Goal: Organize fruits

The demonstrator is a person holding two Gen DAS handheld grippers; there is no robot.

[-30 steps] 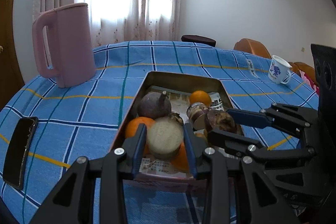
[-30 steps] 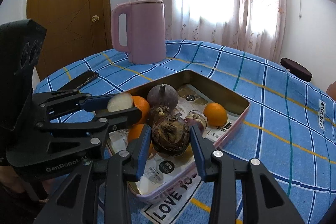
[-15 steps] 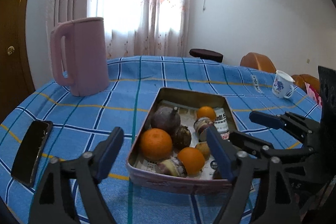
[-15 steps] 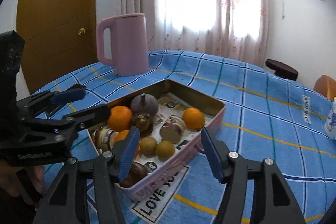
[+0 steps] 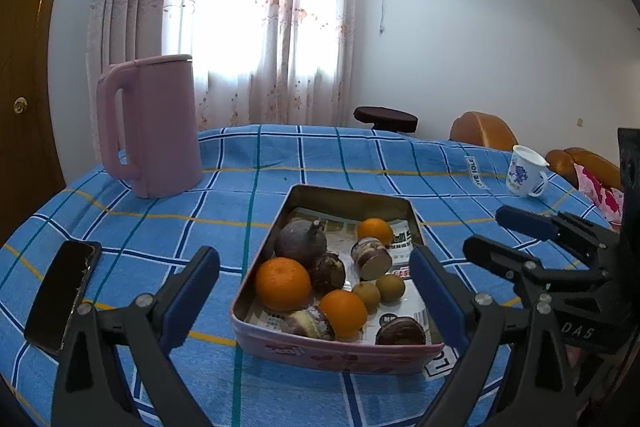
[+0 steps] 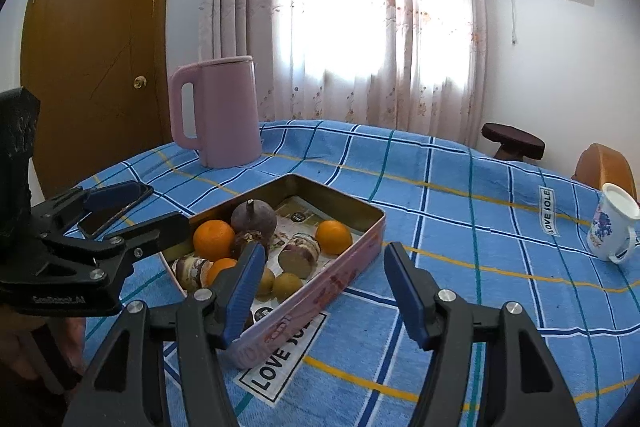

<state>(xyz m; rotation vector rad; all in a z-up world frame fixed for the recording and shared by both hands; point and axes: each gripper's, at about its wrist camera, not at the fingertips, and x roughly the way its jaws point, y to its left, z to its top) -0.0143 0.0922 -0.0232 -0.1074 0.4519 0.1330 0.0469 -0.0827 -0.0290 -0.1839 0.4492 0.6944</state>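
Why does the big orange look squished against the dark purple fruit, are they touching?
Cannot tell. In the left wrist view the big orange overlaps the purple fruit, with no gap visible, but it may only sit in front.

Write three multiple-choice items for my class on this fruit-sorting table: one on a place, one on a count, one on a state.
1. Where does the phone lie?
A. in the tin
B. on the cloth left of the tin
C. beside the mug

2. How many oranges are in the tin?
A. one
B. three
C. five

3. How is the left gripper?
A. open, holding nothing
B. shut on an orange
C. shut on the kettle

Answers: B, it rests on the blue cloth; B, three orange fruits show; A, its fingers stand wide apart.
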